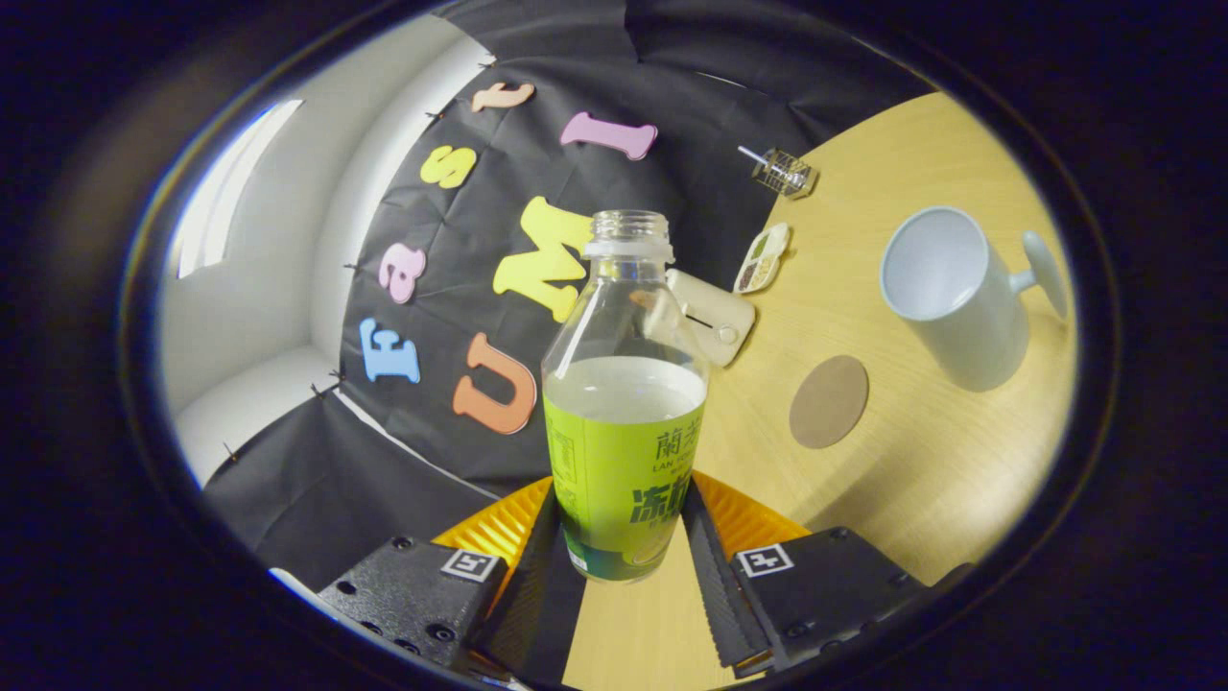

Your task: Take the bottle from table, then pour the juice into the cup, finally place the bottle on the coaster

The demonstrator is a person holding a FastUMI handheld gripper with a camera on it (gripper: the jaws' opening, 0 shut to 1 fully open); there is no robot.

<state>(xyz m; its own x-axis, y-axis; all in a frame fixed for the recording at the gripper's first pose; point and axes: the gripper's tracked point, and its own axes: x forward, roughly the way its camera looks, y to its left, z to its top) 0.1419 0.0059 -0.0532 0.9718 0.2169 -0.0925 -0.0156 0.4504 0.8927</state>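
Note:
A clear uncapped bottle (624,403) with a green label, about half full of pale juice, sits between my two fingers. My gripper (622,537) is shut on the bottle's lower part, with a finger pressing each side. The view is rolled, so the wooden table (921,470) slants and the bottle leans toward the cup's side. A white mug (950,293) stands on the table beyond the fingers, its mouth facing me and its handle on the far side. A round brown coaster (829,401) lies on the table between the bottle and the mug.
A cream rectangular box (715,315) lies behind the bottle. A small divided dish (763,257) with greenish bits sits past it. A little clear container (785,173) with a stick stands near the table's far edge against the black cloth wall.

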